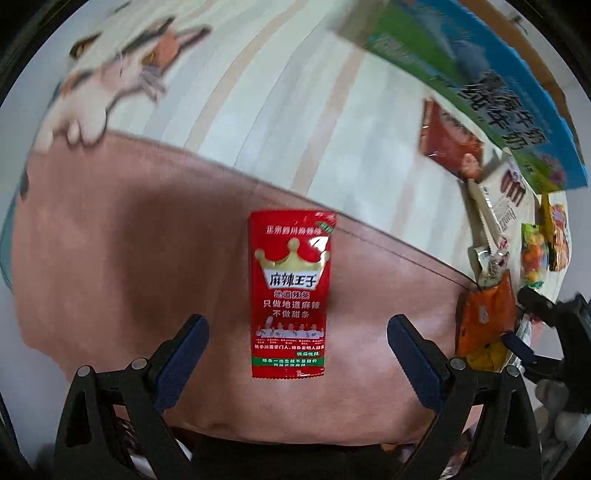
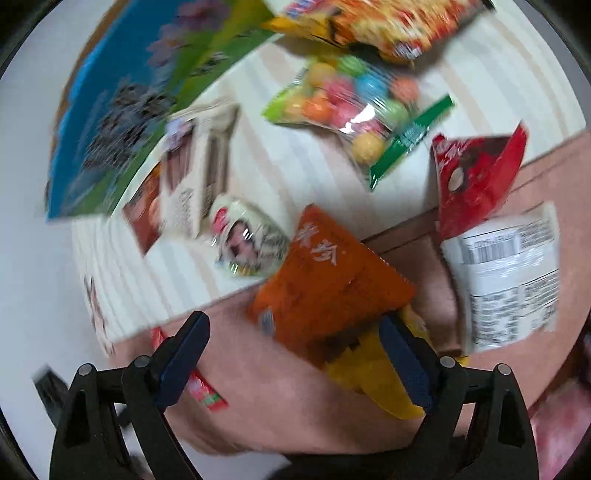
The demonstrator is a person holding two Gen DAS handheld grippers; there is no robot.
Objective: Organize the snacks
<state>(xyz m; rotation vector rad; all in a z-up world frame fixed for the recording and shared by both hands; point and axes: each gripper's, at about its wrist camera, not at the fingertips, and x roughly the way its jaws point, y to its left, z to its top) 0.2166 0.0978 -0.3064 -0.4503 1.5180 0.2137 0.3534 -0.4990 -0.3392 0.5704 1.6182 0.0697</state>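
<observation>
In the left wrist view a red spicy-strip packet [image 1: 291, 291] lies flat on a pink mat [image 1: 129, 277]. My left gripper [image 1: 297, 332] is open, its fingers on either side of the packet's lower half, above it. In the right wrist view my right gripper [image 2: 293, 332] is open over an orange packet [image 2: 328, 280] that lies on a yellow packet [image 2: 373, 380] on the pink mat [image 2: 295, 406]. The right gripper also shows at the right edge of the left wrist view [image 1: 546, 332], beside the orange packet [image 1: 484, 317].
A blue-green milk carton box [image 2: 122, 99] stands at the back. On the striped cloth [image 2: 295, 162] lie a candy-ball bag [image 2: 354, 107], a chips bag [image 2: 388, 22], a white chocolate box [image 2: 199, 166], a small white wrapped snack [image 2: 251, 236]. A red packet [image 2: 476, 181] and a white labelled packet [image 2: 509, 273] lie right.
</observation>
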